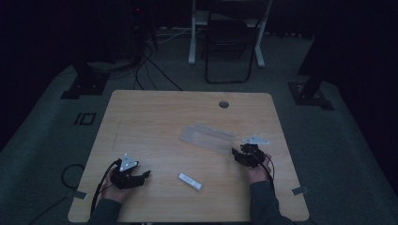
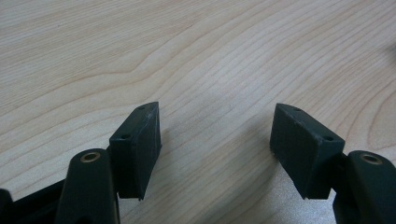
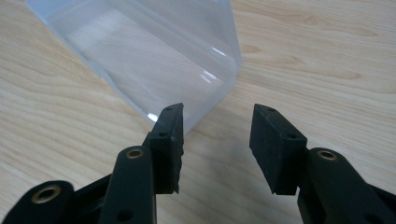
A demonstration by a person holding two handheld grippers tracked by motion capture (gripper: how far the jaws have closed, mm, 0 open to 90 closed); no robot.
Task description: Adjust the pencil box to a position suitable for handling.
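A clear plastic box [image 1: 208, 137] lies on the wooden table [image 1: 155, 117], right of centre. My right gripper [image 1: 236, 153] rests just at its near right end, open, with the box's corner [image 3: 187, 65] right ahead of its empty jaws. A small white rectangular object [image 1: 190, 181] lies near the front middle of the table. My left gripper [image 1: 146, 174] sits at the front left, open, pointing right toward that object. In the left gripper view its fingers [image 2: 140, 144] hover over bare wood with nothing between them.
A round cable hole [image 1: 224, 104] is in the table's far right part. Behind the table stand a dark folding chair [image 1: 228, 42] and a white frame, with cables on the grey floor. Dark stands flank the table at both far sides.
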